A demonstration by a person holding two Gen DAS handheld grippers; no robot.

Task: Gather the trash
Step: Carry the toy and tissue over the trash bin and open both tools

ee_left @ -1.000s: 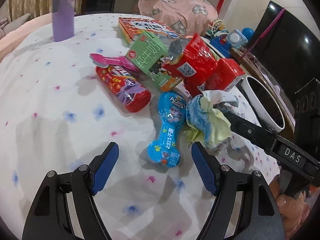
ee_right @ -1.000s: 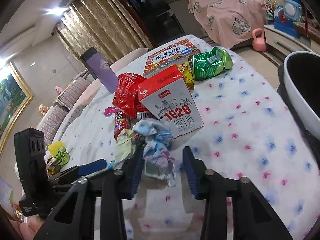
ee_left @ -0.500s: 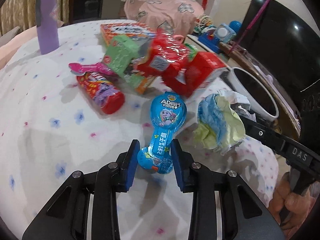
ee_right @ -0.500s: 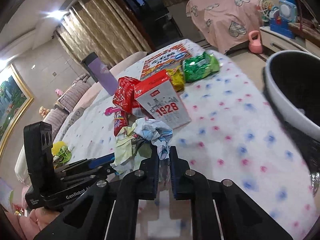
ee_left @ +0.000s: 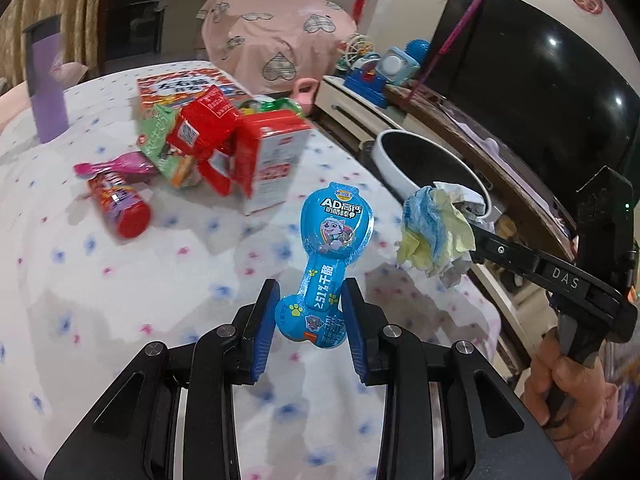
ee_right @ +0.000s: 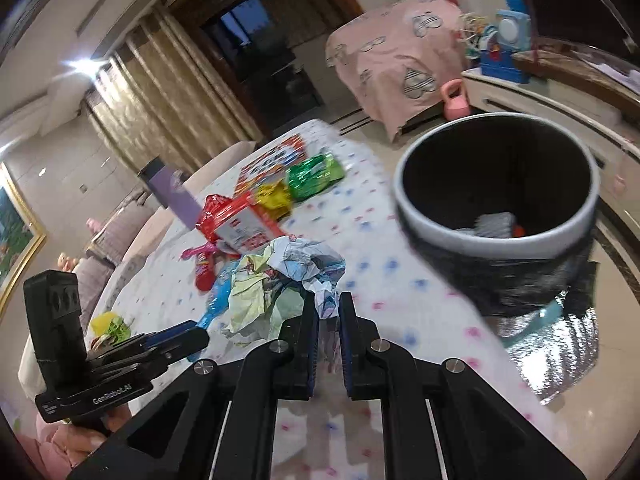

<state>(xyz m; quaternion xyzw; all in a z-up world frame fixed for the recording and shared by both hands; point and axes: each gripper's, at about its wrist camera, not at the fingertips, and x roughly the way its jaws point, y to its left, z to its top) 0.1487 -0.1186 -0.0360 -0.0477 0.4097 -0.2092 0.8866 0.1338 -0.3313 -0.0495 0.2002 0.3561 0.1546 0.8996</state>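
We're holding two pieces at once. Left gripper (ee_left: 309,312) is closed down to package width on the blue snack pack (ee_left: 330,256), pinching its narrow lower neck between the pads; the wide head is sticking up and forward past the fingertips, clear of the tablecloth (ee_left: 120,320). Judging it as light, thin moulded plastic with a glossy film: slippery, and it'll flex if squeezed hard. The neck is the right grab point, since the flared foot below the pads is keeping it from sliding out.

Right gripper (ee_right: 329,312) is nearly fully closed on the crumpled paper wad (ee_right: 288,276), pinching only a trailing edge; the bulk is bunching ahead and to the left of the fingertips. We're treating it as soft, near weightless, compressible, no break risk, though a loose fold could pull free from an edge grip like this.

The bin (ee_right: 496,232) is sitting just ahead and to the right of the right gripper, mouth open, some trash already at the bottom. Remaining wrappers and cartons (ee_left: 224,148) are lying further back on the table.
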